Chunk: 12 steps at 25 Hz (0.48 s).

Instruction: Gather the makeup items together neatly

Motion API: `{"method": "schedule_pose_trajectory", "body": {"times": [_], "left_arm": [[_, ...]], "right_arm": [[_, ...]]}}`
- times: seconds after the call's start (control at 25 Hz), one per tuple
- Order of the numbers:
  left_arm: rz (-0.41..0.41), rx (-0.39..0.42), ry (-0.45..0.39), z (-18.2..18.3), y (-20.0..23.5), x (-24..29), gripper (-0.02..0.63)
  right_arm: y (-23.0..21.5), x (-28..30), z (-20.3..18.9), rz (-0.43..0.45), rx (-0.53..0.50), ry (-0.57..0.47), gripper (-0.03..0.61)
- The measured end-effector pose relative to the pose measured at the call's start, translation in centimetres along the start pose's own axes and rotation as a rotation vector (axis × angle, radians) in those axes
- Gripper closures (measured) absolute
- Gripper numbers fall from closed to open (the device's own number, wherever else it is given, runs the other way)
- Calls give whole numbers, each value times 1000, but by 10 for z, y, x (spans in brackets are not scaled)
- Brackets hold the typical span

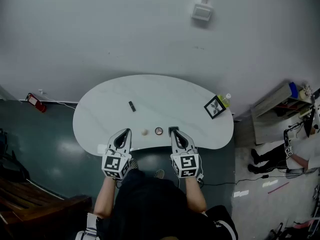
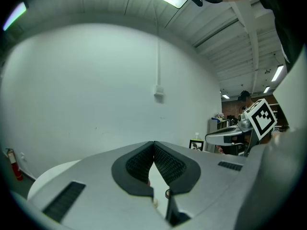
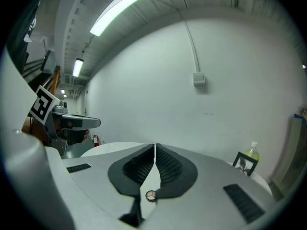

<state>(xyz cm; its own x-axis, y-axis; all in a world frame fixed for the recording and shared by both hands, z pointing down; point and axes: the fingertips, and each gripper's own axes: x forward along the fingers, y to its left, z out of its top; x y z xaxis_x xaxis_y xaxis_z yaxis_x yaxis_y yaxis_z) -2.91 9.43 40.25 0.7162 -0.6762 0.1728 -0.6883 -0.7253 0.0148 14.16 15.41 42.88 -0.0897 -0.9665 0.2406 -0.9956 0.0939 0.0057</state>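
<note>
A small round compact (image 1: 158,130) lies near the front edge of the white oval table (image 1: 100,114). The right gripper (image 1: 173,130) hangs just to the right of the compact, not touching it. Its jaws are pressed together with nothing between them. In the right gripper view, the right gripper (image 3: 155,146) shows its ribbed pads meeting at the tip, and the compact (image 3: 150,195) shows through the gap beneath them.

Just left of the compact sits a small round beige piece (image 1: 144,132). The left gripper (image 1: 126,131) is further left of it, its tips near the piece. In the left gripper view, the left gripper (image 2: 153,143) also has its jaws closed and empty.

A short dark stick (image 1: 132,106) lies beyond the compact and to its left, well apart from it. A picture frame (image 1: 214,107) and a bottle (image 1: 226,100) stand far to the compact's right.

Each gripper's marker cube (image 1: 186,165) carries black-and-white squares. Any print on the makeup items is too small to read.
</note>
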Motion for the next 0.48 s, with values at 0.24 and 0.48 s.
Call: {"method": "schedule_pose_trajectory", "body": {"times": [0.24,0.48], "left_arm": [[8,-20,25,-7,5,7,597],[-12,3,17,-3,18,20,597]], "right_arm": [[-1,11,-5,35,9,29,541],[-14,30,-6,15,4,37,541]]}}
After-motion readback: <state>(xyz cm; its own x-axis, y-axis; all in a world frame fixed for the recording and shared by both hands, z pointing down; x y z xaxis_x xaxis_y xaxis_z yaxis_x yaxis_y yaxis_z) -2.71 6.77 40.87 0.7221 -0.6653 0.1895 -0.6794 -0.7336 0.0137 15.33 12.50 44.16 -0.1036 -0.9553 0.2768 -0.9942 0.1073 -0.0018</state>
